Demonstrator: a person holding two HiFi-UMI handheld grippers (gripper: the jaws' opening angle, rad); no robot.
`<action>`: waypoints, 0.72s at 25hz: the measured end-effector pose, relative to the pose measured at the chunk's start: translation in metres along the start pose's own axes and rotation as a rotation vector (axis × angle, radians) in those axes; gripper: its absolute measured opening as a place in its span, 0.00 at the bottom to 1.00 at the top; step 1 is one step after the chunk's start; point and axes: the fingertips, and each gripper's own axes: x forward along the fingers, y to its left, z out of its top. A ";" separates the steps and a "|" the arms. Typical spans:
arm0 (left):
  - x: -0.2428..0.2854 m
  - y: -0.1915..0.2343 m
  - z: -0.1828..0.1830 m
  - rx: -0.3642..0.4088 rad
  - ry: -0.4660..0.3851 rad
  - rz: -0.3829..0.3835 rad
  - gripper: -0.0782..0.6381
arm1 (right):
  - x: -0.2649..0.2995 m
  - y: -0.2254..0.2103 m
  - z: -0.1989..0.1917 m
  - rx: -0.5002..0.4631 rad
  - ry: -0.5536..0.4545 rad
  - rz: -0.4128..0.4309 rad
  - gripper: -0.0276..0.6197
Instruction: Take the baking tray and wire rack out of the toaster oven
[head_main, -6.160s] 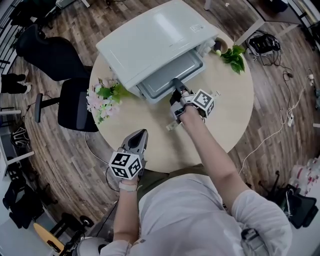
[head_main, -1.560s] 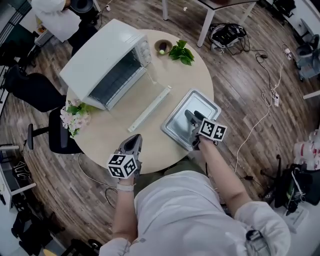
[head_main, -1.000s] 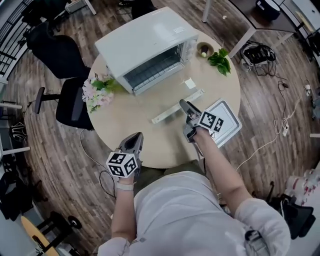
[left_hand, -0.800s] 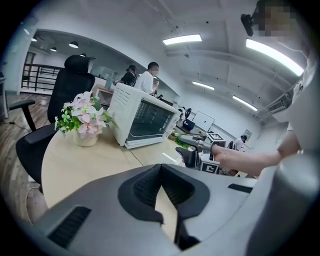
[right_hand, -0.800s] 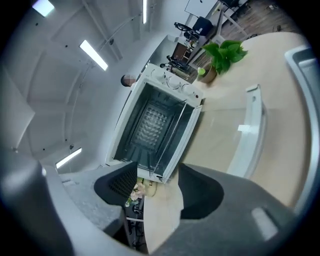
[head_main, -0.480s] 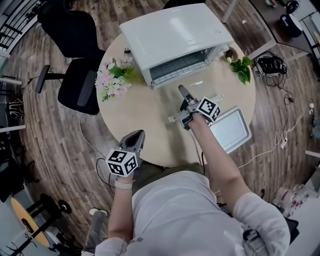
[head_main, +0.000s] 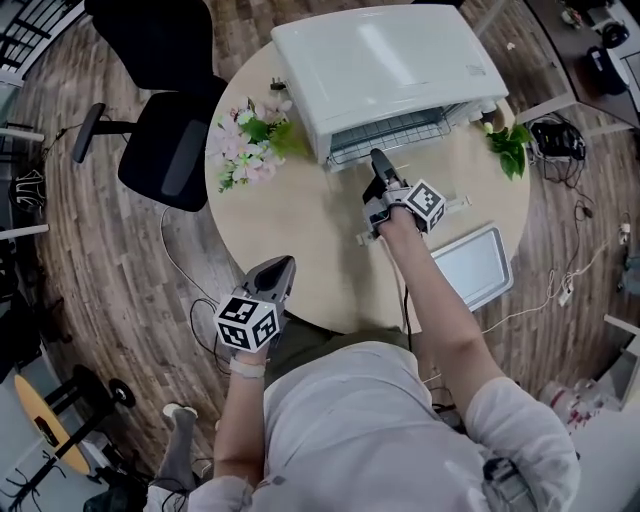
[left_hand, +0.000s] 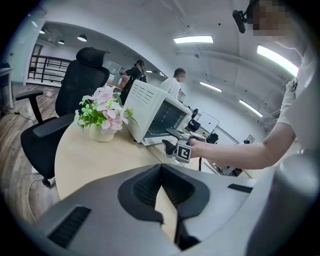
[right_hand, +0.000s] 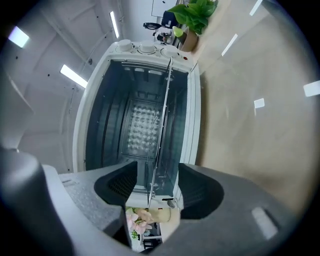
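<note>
**One tray out, the rack in the oven**

One piece lies out on the counter (head_main: 300, 230): the baking tray (head_main: 468, 266) rests flat near the right-hand rim, empty. The wire rack (head_main: 395, 132) sits inside the toaster oven (head_main: 385, 60), on its rails across the open mouth.

The right hand-held gripper (head_main: 378, 160) is held at that mouth with its jaws spread. In the right gripper view the rack's front edge runs in line with the gap between them – whether either jaw touches it cannot be told. A pale narrow strip (head_main: 457, 204) lies on the counter just beside this gripper, between the oven and the tray.

The left hand-held gripper (head_main: 282, 264) hangs at the counter's near edge, well apart from the oven, its jaw tips pressed together with nothing between them.

Farther out, a pot of pink flowers (head_main: 250, 150) stands left of the oven and a green leafy plant (head_main: 512, 150) stands to its right – both on the counter. A black office chair (head_main: 165, 150) stands on the wooden floor beyond the flowers.
</note>
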 end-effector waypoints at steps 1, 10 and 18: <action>0.000 0.002 -0.001 -0.005 0.002 0.001 0.11 | 0.004 0.000 0.001 0.003 -0.004 0.005 0.44; 0.002 0.013 -0.005 -0.035 0.019 0.011 0.11 | 0.036 0.000 0.010 0.032 -0.044 0.017 0.37; 0.005 0.015 -0.004 -0.046 0.017 0.018 0.11 | 0.046 0.004 0.013 0.015 -0.045 0.040 0.16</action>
